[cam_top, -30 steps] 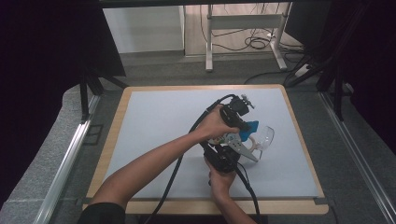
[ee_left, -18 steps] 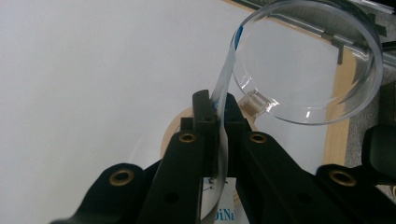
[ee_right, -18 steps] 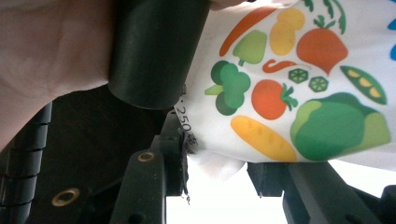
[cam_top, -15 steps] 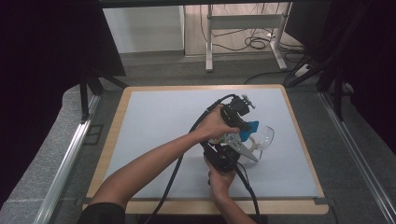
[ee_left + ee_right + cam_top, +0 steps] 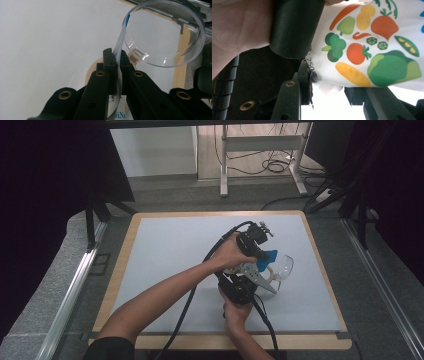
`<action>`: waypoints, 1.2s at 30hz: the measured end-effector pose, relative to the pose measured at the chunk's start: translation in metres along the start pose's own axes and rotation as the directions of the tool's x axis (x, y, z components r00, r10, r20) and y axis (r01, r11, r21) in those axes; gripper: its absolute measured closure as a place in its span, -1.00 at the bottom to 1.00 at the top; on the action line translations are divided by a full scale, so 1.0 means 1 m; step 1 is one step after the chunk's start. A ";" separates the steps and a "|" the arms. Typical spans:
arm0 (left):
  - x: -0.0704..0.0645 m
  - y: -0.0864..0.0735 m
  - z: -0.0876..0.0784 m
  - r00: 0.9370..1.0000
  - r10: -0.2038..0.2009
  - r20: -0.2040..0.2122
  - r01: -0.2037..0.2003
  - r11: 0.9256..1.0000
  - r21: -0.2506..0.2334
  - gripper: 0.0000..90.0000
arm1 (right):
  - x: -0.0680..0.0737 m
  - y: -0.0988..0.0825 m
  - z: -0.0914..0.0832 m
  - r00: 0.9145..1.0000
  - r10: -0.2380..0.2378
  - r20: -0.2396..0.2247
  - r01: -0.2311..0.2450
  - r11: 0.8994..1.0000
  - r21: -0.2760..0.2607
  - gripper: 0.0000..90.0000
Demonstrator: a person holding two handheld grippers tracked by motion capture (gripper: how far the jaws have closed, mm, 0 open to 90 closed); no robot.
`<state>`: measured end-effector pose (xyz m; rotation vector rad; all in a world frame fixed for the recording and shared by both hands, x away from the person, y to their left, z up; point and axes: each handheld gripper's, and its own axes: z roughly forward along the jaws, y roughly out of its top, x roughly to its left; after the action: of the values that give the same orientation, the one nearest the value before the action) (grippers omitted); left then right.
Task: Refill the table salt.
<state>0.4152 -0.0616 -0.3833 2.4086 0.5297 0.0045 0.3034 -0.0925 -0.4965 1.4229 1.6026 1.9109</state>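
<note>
A white pouch [image 5: 367, 45] printed with coloured vegetables hangs between both grippers above the white mat [image 5: 165, 255]. My left gripper [image 5: 116, 56] is shut on a thin clear strip of the pouch [image 5: 120, 40] that ends in a blue edge. Just past it, a clear stemmed glass [image 5: 165, 32] lies on its side with its mouth turned toward this gripper. My right gripper [image 5: 330, 87] has its jaws partly closed around the pouch's lower end. In the high view the left gripper [image 5: 264, 260] reaches over the right gripper [image 5: 247, 272], beside the glass [image 5: 284, 266].
The mat covers a wood-edged table [image 5: 320, 255]. The left hand [image 5: 239, 30] and the left gripper's black handle [image 5: 294, 27] crowd close to the right gripper's camera. Black cables [image 5: 190, 300] trail toward the front edge. A metal stand [image 5: 260, 145] and dark curtains stand beyond the table.
</note>
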 end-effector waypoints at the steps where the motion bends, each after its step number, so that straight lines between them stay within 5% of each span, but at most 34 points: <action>1: 0.000 0.000 0.000 1.000 0.000 0.000 0.000 1.000 0.000 0.98 | 0.000 0.000 0.000 1.000 0.000 0.001 0.000 1.000 0.000 0.40; 36: 0.000 0.003 -0.001 1.000 0.011 -0.003 -0.011 1.000 0.008 0.98 | 0.000 0.003 0.000 1.000 0.003 -0.001 -0.003 1.000 -0.006 0.40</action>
<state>0.4157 -0.0626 -0.3806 2.4200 0.5195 0.0111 0.3045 -0.0931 -0.4943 1.4233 1.5942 1.9169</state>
